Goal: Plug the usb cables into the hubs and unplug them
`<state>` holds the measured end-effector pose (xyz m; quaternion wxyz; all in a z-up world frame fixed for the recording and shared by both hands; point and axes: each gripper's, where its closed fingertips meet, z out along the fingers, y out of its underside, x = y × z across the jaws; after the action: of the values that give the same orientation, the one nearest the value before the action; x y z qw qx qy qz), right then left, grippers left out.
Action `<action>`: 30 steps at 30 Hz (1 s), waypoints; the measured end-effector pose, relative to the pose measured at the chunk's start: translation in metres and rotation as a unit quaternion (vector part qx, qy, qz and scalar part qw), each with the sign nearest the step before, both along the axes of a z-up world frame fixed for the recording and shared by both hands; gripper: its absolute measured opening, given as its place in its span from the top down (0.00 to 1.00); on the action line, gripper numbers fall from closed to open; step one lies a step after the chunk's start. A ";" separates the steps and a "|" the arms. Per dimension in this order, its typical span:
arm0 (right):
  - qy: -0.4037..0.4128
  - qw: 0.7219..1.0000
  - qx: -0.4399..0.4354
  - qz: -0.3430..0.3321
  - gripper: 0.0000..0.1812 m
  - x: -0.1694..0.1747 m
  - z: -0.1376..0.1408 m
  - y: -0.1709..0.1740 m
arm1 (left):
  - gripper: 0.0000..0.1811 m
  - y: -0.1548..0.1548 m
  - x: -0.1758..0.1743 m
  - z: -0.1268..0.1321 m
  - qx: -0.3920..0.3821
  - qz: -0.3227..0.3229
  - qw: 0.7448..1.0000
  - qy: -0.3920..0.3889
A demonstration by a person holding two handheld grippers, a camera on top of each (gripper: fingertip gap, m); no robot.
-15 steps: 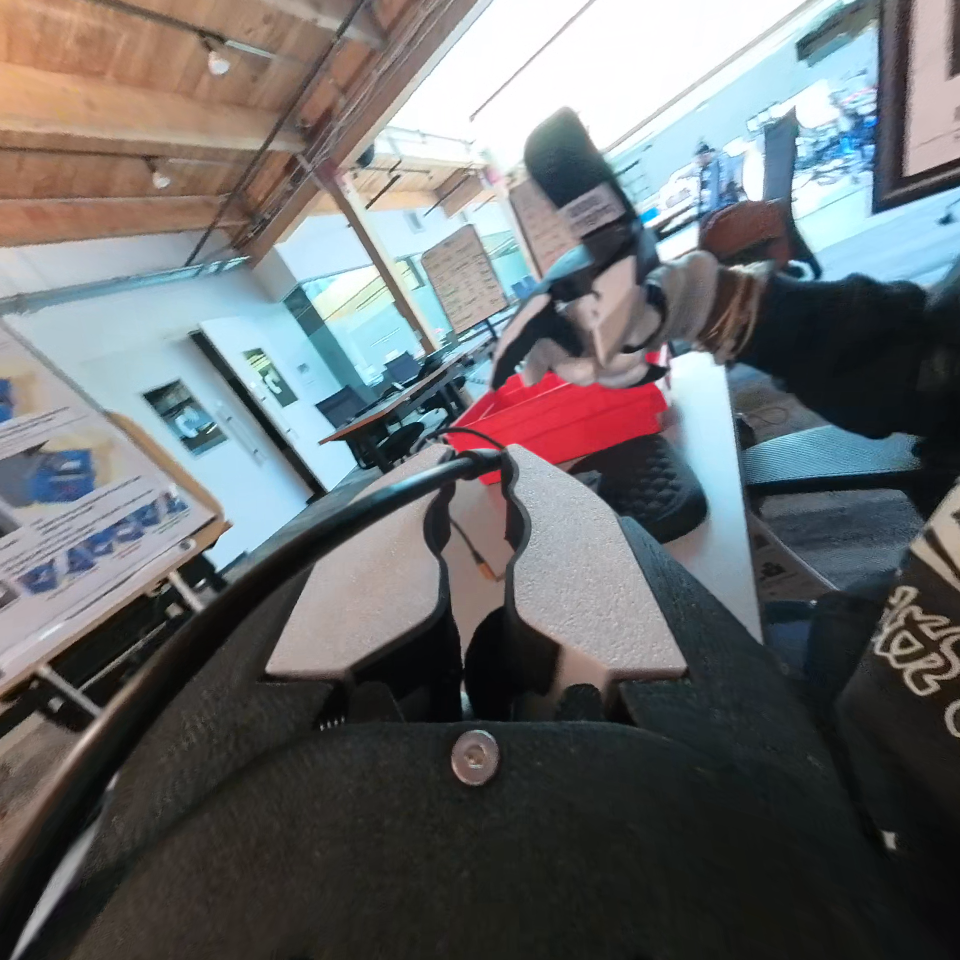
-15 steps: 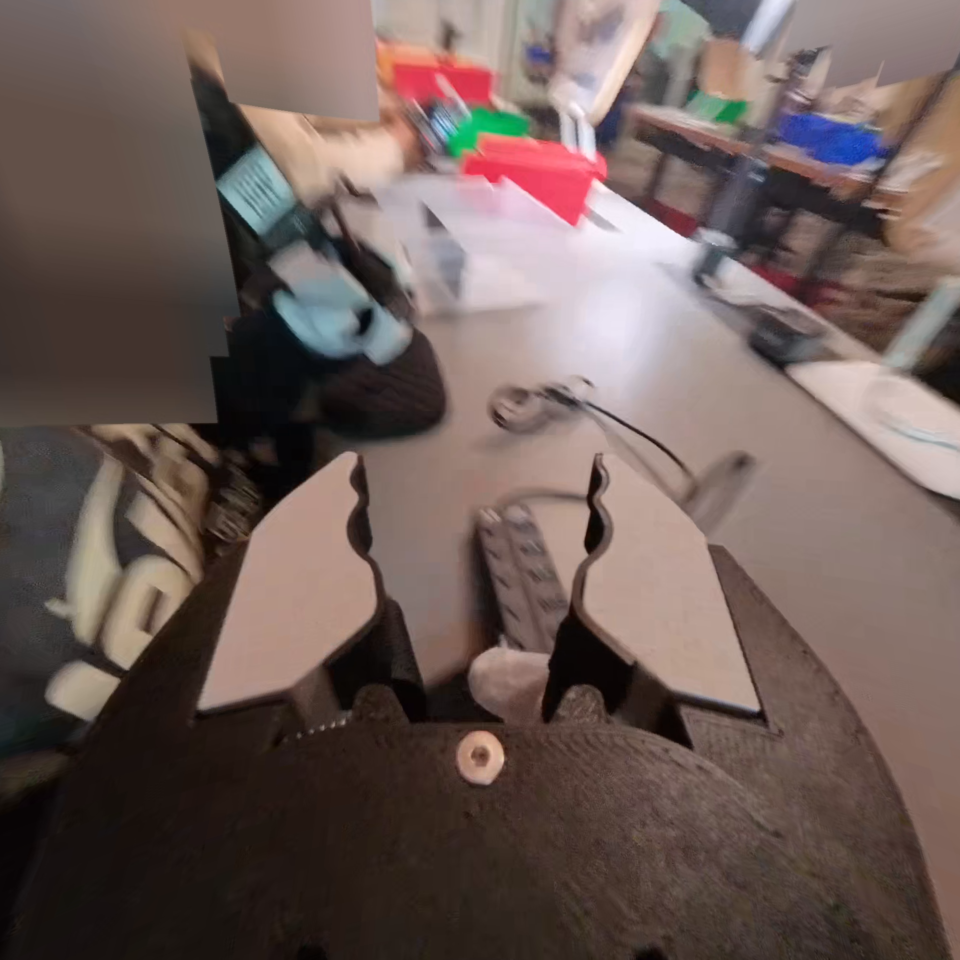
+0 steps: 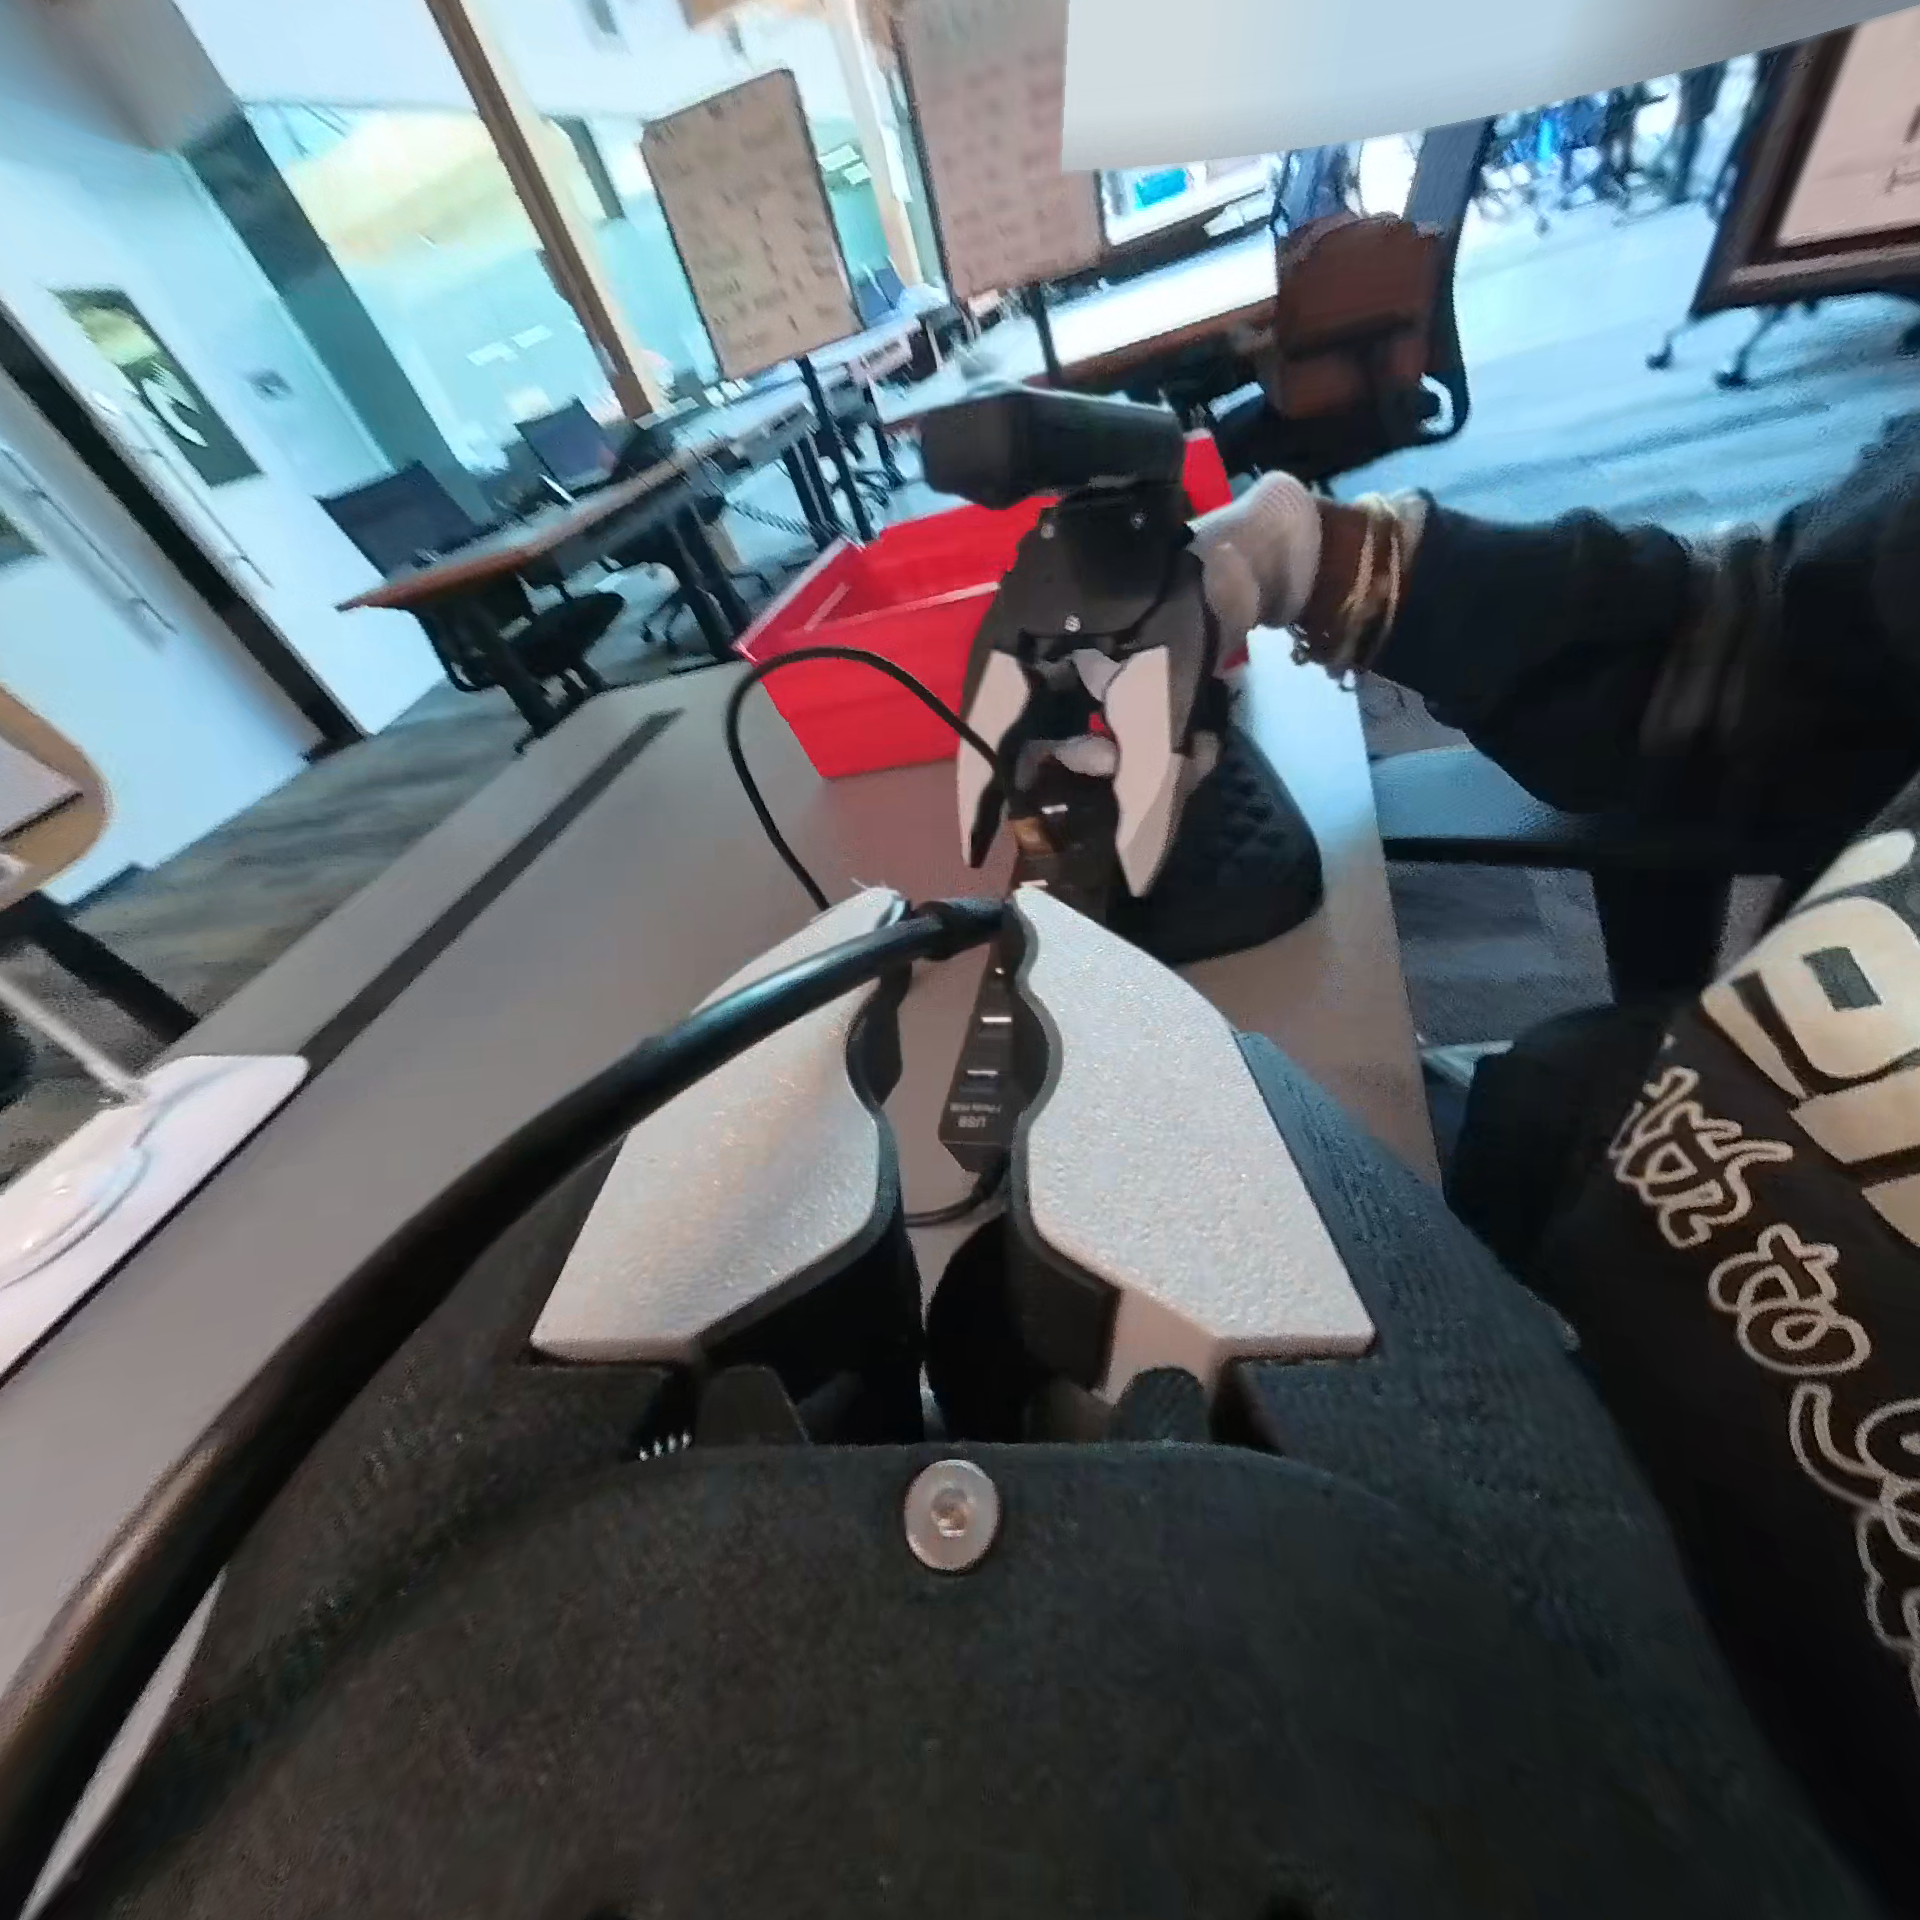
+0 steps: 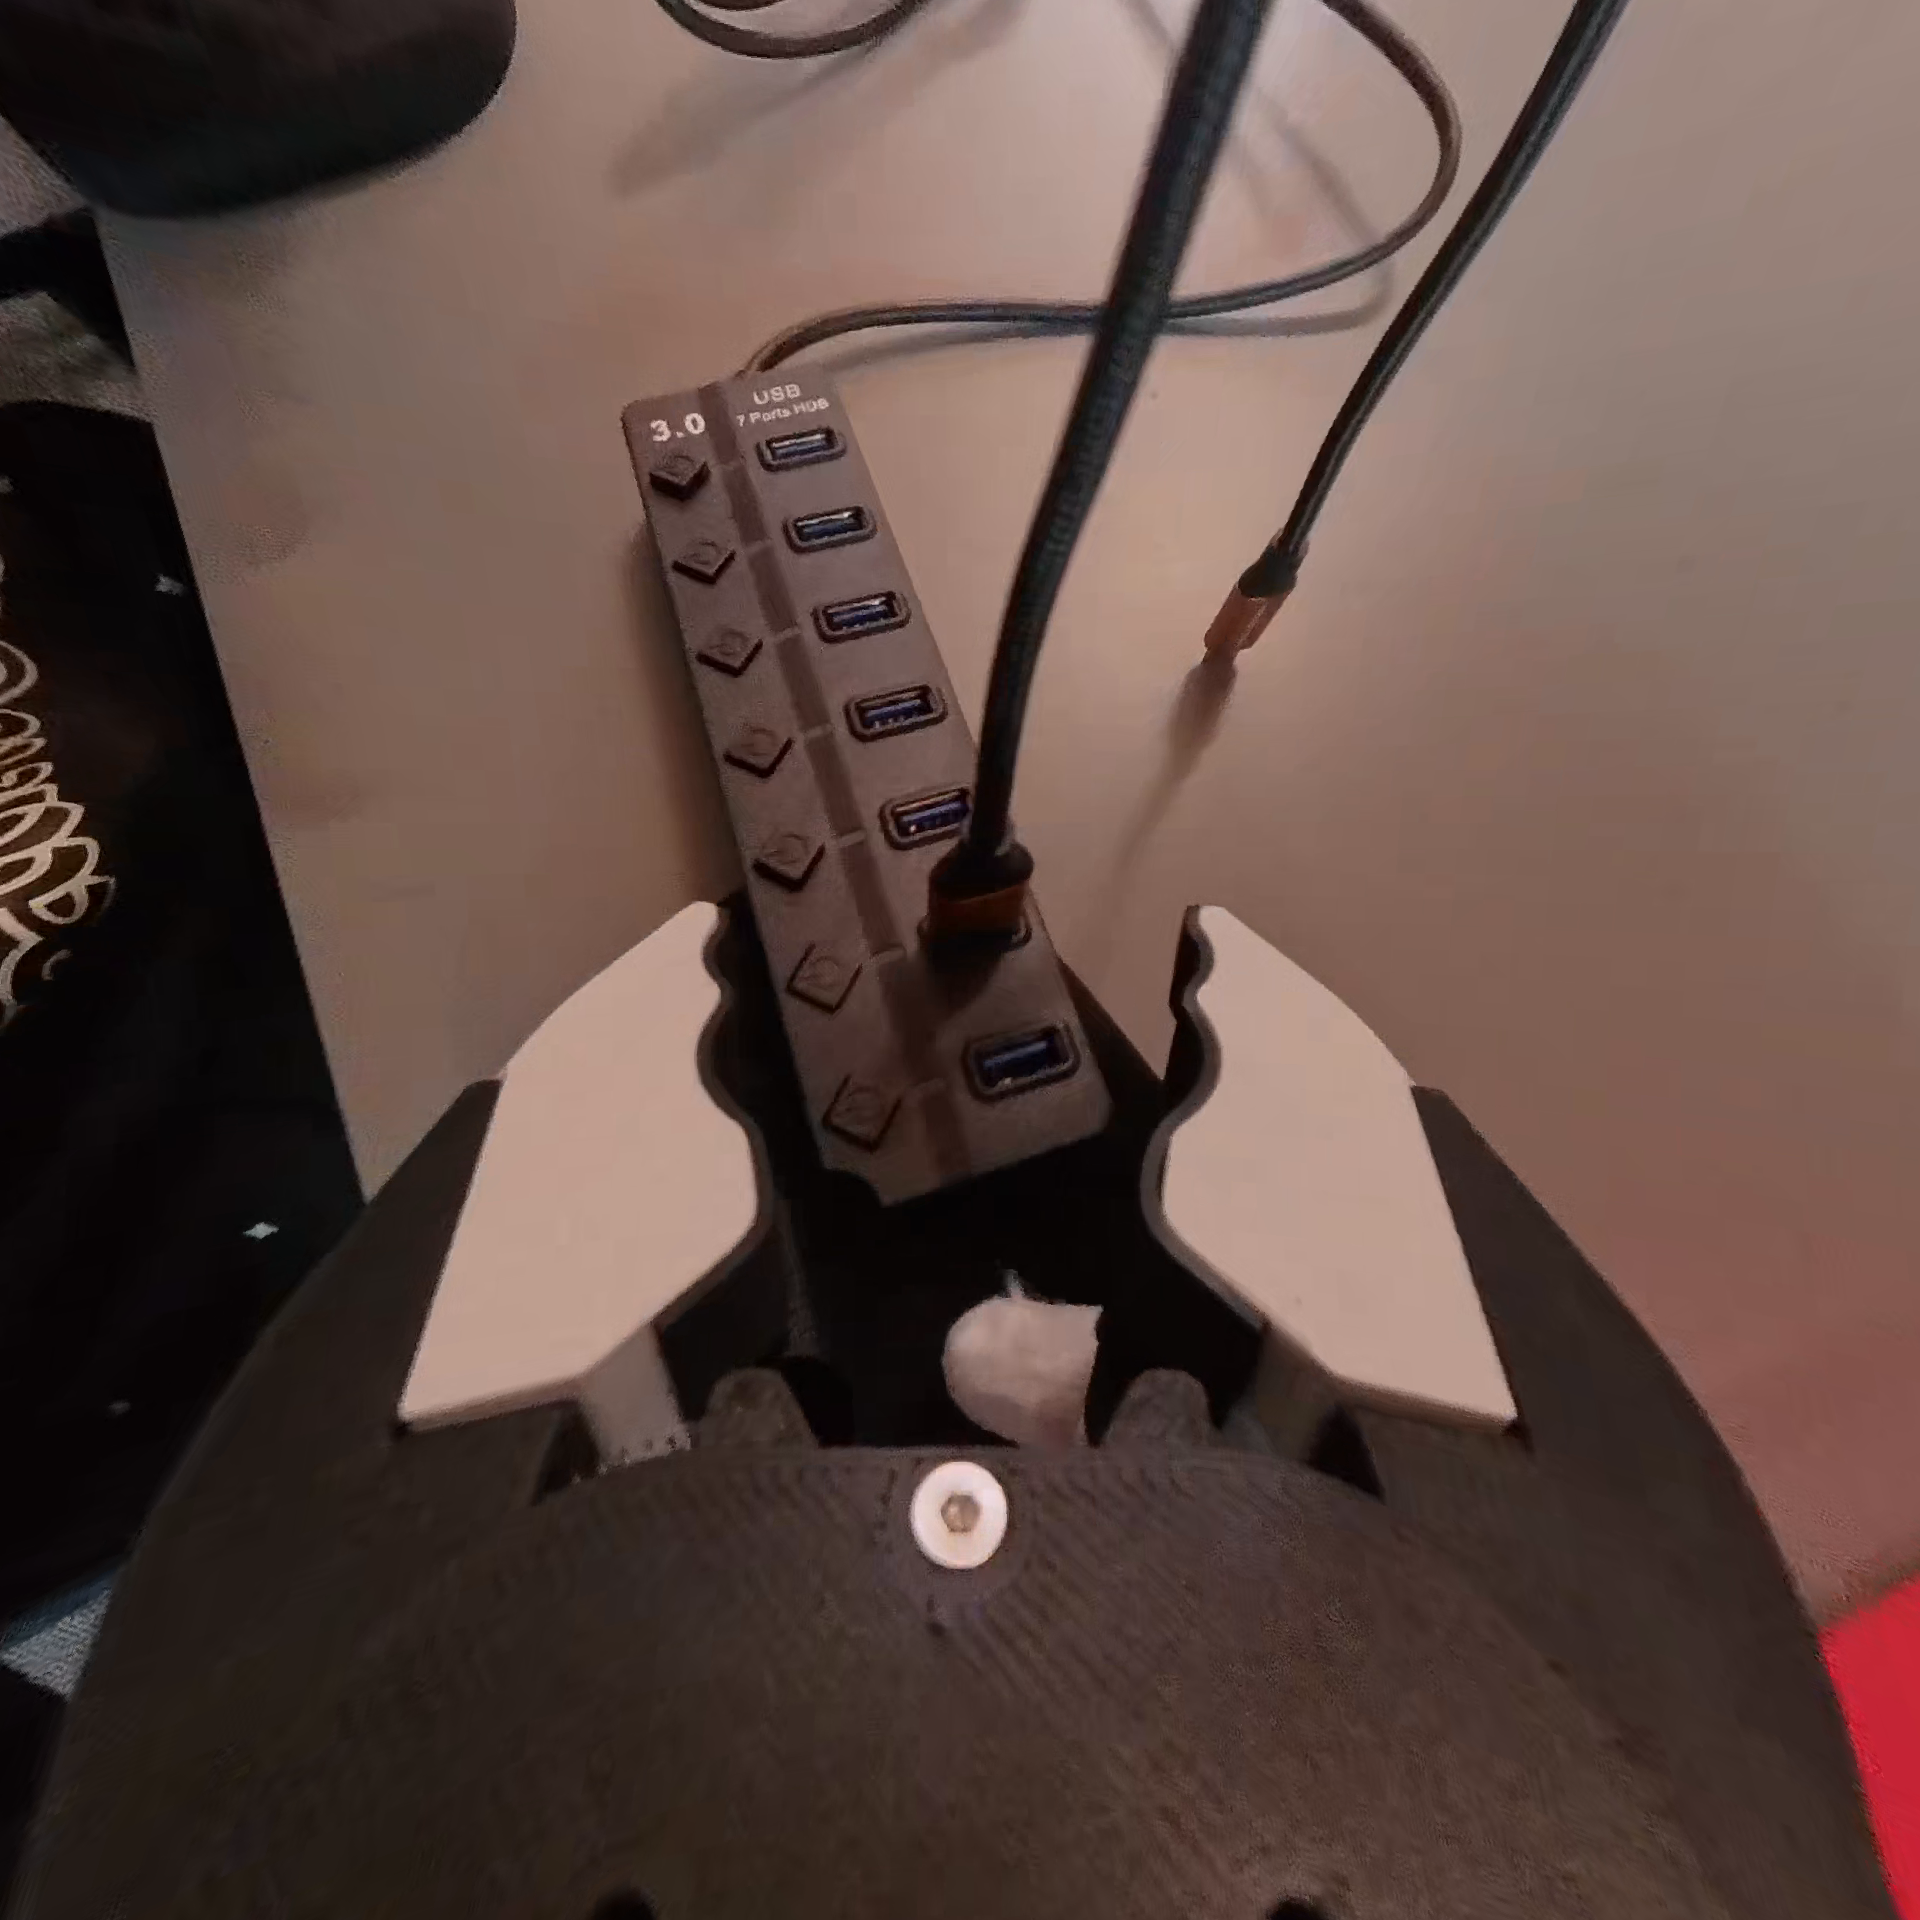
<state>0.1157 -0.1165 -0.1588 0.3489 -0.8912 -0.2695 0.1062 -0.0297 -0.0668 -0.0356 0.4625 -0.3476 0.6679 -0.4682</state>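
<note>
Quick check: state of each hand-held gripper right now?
Left hand-held gripper: closed on the thick black braided cable.
Right hand-held gripper: open, holding nothing.

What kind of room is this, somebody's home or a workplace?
Most likely a shared office or workshop. Long desks with office chairs fill the background, boards on stands sit near glass walls, and a red bin shares the grey table with a USB hub.

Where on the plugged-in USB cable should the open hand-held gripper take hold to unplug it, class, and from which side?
Probably grip the short rigid plug seated in the hub, not the flexible braid above it. Bring the right hand-held gripper down from above, fingers closing across the plug's sides; it stands upright, so pulling straight up suits it.
</note>
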 end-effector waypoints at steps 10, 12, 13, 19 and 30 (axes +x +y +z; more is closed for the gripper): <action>0.012 0.995 0.039 0.094 0.70 -0.028 0.013 -0.004 | 0.91 -0.006 0.042 -0.052 0.039 -0.042 0.984 0.168; -0.013 0.994 0.054 0.098 0.70 -0.032 0.022 -0.006 | 0.91 -0.014 0.049 -0.057 0.047 -0.058 0.980 0.183; -0.019 0.993 0.059 0.100 0.70 -0.034 0.026 -0.006 | 0.91 -0.016 0.052 -0.060 0.048 -0.062 0.979 0.189; -0.034 0.991 0.063 0.109 0.70 -0.041 0.032 -0.010 | 0.91 -0.026 0.065 -0.072 0.040 -0.083 0.975 0.202; -0.029 0.991 0.060 0.113 0.70 -0.043 0.032 -0.011 | 0.91 -0.028 0.070 -0.079 0.025 -0.093 0.975 0.198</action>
<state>0.0723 -0.1273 -0.1270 0.3796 -0.8352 -0.3846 0.1026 0.0406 -0.0951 -0.1143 0.2836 -0.3580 0.7873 -0.4142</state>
